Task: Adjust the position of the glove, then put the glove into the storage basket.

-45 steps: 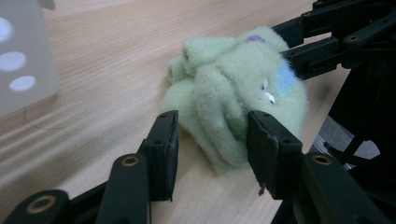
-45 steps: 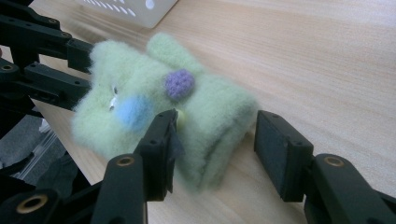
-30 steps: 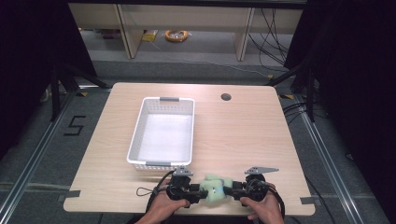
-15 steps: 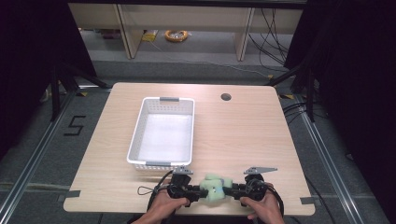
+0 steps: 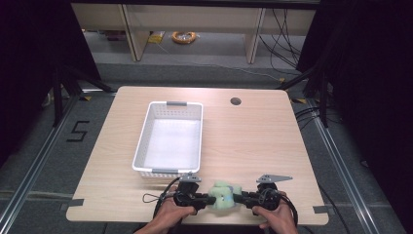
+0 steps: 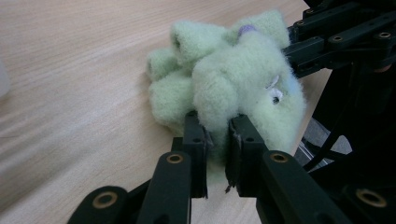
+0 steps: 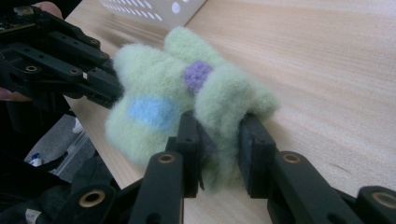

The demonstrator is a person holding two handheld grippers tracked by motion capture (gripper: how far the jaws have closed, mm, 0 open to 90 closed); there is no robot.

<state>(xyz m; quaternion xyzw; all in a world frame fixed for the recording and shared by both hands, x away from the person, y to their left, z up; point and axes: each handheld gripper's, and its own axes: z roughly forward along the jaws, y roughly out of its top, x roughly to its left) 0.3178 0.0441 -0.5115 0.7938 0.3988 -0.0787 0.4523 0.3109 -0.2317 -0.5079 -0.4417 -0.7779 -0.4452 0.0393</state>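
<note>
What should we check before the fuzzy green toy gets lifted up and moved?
1. Left gripper pinching the green plush toy: ok, its jaws have just been closing and now squeeze a fold of fuzz.
2. Right gripper pinching the toy: ok, its jaws have also just been closing and press on the other end.
3. Toy off the table: not ok, it rests near the front edge.
4. White basket free to take it: ok, nothing shows inside.
5. Way to the basket open: ok, bare wood lies between.
6. Grips firm enough to lift: cannot tell.
</note>
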